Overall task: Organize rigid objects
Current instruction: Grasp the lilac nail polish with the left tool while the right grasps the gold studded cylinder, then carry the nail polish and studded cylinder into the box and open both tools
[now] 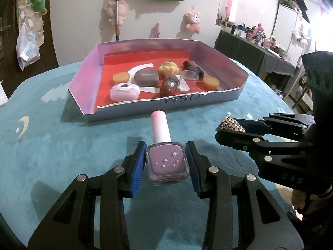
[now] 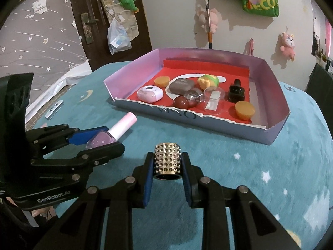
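Left claw (image 1: 165,162): jaws narrowed onto a square lilac nail polish bottle (image 1: 167,162), blue pads (image 1: 138,164) pressing its two sides; the bottle is held clear of the teal tabletop (image 1: 52,156), its pale pink cap (image 1: 160,127) pointing forward toward the box (image 1: 166,102). Right claw (image 2: 166,164): jaws pressed in as far as they go around a small studded gold cylinder (image 2: 167,160), pinched at both flanks, open dark end facing the camera. Both claws sit side by side, short of the box's torn near wall. The box is a shallow cardboard tray with a red floor, resting on the tabletop; inside it lie a white oval case (image 1: 124,91), a grey pebble-shaped case (image 1: 146,77), two orange cups (image 1: 211,82), a yellow-green toy (image 1: 168,68), a dark red glossy piece (image 1: 169,85), a clear lid (image 1: 188,76) and a black bottle (image 1: 193,68). Left wrist view only: a dark-draped side table (image 1: 249,52) crowded with small bottles to the right of the room, and the studded cylinder (image 1: 230,124) seen from the side in the right claw (image 1: 229,129). Right wrist view only: a dark door (image 2: 104,20) with a hanging plastic bag, a flat grey-white device (image 2: 54,109) on the tabletop's left edge, and the left claw (image 2: 104,139) seen side-on with the polish bottle (image 2: 104,139) tilted cap-up.
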A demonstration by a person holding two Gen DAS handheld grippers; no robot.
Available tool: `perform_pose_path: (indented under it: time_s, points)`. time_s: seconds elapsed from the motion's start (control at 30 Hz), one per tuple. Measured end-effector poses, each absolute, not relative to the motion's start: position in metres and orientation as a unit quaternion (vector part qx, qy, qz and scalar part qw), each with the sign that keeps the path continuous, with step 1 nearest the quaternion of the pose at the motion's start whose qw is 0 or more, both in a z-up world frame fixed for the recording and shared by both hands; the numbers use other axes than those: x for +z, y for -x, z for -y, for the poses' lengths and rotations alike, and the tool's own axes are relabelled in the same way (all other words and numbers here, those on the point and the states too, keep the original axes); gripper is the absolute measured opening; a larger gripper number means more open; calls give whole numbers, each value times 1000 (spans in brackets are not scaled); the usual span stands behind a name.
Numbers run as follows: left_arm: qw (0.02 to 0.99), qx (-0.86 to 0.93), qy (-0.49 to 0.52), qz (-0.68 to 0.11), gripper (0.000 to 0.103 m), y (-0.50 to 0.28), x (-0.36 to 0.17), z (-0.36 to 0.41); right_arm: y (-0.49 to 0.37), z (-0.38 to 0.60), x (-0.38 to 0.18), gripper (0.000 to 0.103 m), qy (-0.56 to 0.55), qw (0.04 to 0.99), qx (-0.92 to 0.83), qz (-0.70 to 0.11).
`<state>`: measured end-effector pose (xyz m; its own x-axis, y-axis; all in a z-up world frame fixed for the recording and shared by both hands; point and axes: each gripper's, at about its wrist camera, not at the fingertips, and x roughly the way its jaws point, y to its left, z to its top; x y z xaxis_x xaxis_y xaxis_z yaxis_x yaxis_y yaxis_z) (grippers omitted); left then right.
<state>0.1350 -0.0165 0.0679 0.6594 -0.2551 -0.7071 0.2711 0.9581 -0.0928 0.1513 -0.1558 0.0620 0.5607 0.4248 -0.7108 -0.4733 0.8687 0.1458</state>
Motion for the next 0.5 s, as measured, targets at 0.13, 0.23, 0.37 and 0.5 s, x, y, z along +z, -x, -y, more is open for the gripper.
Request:
perform_pose_path:
  time_s: [0.13, 0.23, 0.37, 0.5]
  points:
    - [911, -146, -11, -386, 37, -134, 69, 19, -150, 158, 61, 27, 28, 883, 254, -394]
    - [911, -147, -11, -386, 37, -133, 68, 19, -150, 158, 61, 27, 27, 883, 254, -394]
    - [910, -148, -11, -387, 37, -133, 68, 20, -150, 158, 60, 27, 28, 882, 253, -396]
    - [910, -148, -10, -387, 37, -134, 68, 20, -150, 159, 58, 27, 27, 881, 253, -398]
